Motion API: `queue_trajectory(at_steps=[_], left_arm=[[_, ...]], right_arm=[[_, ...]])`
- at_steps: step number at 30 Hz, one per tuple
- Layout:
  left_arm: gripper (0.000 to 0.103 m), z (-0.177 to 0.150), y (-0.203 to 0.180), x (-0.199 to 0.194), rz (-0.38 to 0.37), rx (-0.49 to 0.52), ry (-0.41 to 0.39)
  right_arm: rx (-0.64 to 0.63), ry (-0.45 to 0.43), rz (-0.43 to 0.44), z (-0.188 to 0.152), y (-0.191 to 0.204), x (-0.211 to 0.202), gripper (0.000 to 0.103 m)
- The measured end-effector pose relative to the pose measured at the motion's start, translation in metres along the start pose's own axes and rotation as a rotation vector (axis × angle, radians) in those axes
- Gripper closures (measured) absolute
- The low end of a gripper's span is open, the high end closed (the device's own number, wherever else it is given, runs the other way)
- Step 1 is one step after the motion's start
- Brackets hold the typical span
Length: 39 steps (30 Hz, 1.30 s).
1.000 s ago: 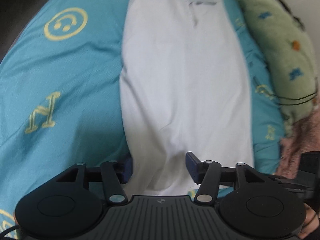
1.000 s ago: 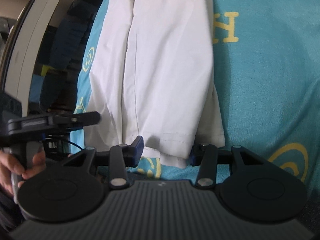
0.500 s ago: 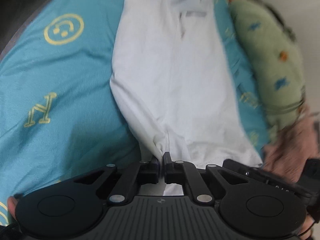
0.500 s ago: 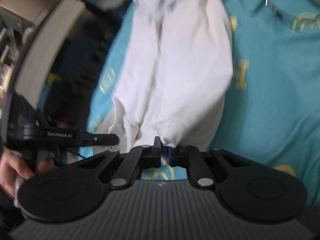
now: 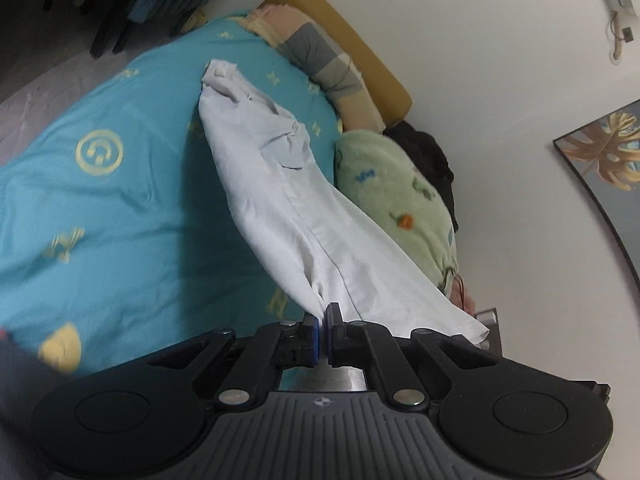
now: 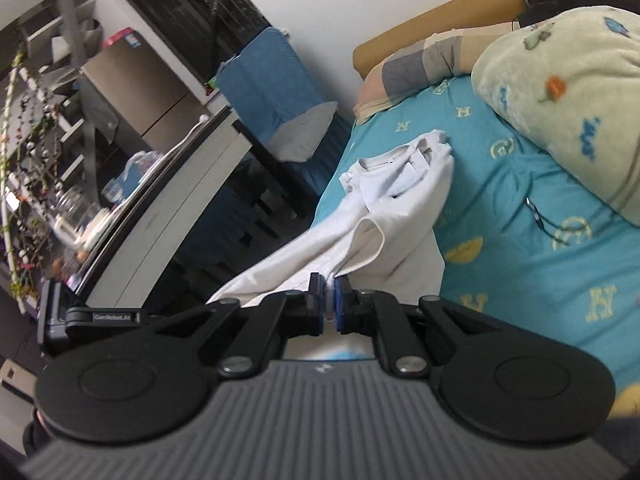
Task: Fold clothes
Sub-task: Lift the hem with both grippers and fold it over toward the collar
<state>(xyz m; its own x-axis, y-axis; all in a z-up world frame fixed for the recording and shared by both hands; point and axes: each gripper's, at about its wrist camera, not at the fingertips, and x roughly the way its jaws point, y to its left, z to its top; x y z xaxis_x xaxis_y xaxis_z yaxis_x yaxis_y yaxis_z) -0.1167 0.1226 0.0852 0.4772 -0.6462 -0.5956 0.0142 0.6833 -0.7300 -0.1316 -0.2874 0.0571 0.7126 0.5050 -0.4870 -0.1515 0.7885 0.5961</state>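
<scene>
A white shirt (image 5: 280, 200) folded lengthwise hangs stretched above the turquoise bedspread (image 5: 100, 216), its collar end still resting on the bed. My left gripper (image 5: 323, 320) is shut on one bottom corner of the shirt. My right gripper (image 6: 329, 294) is shut on the other bottom corner of the white shirt (image 6: 400, 208). Both hold the hem lifted off the bed. The left gripper (image 6: 80, 316) also shows in the right wrist view, at the left.
A green fleece blanket (image 5: 400, 200) and a striped pillow (image 5: 320, 56) lie along the wall side of the bed. A tan headboard cushion (image 5: 360, 48) is behind them. A desk (image 6: 160, 200) with clutter stands beside the bed.
Both grippers closed on the shirt's bottom hem, then lifted it up and off the bed. The shirt now hangs taut from the hem to the collar.
</scene>
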Motion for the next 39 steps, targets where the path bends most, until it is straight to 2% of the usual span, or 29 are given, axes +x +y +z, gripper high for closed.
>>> queue_trajectory(at_steps=[3, 6, 10, 14, 18, 25, 32, 34, 39], left_arm=[[0.099, -0.039, 0.014, 0.004, 0.016, -0.022, 0.032], [0.099, -0.061, 0.023, 0.011, 0.029, -0.035, 0.058], [0.099, -0.048, 0.025, 0.022, 0.051, -0.051, 0.042], [0.099, -0.006, 0.019, 0.038, 0.072, -0.072, -0.010], [0.099, 0.049, 0.013, 0.066, 0.117, -0.074, -0.097], [0.099, 0.137, 0.016, 0.141, 0.209, -0.013, -0.202], [0.098, 0.186, 0.038, 0.240, 0.294, 0.124, -0.251], [0.098, 0.191, 0.050, 0.270, 0.330, 0.165, -0.238], [0.097, 0.193, 0.080, 0.323, 0.398, 0.252, -0.167]], right_arm=[[-0.002, 0.032, -0.001, -0.033, -0.003, -0.022, 0.094], [0.018, 0.058, -0.007, -0.063, -0.008, -0.038, 0.094], [0.038, 0.055, -0.013, -0.061, -0.015, -0.030, 0.094], [0.026, 0.023, -0.022, -0.024, -0.015, 0.002, 0.094], [0.025, -0.013, -0.030, 0.023, -0.018, 0.055, 0.094], [0.008, -0.042, -0.087, 0.084, -0.040, 0.157, 0.094], [-0.072, -0.077, -0.171, 0.101, -0.093, 0.248, 0.094], [-0.114, -0.079, -0.201, 0.097, -0.110, 0.274, 0.094], [-0.131, 0.004, -0.308, 0.079, -0.151, 0.331, 0.092]])
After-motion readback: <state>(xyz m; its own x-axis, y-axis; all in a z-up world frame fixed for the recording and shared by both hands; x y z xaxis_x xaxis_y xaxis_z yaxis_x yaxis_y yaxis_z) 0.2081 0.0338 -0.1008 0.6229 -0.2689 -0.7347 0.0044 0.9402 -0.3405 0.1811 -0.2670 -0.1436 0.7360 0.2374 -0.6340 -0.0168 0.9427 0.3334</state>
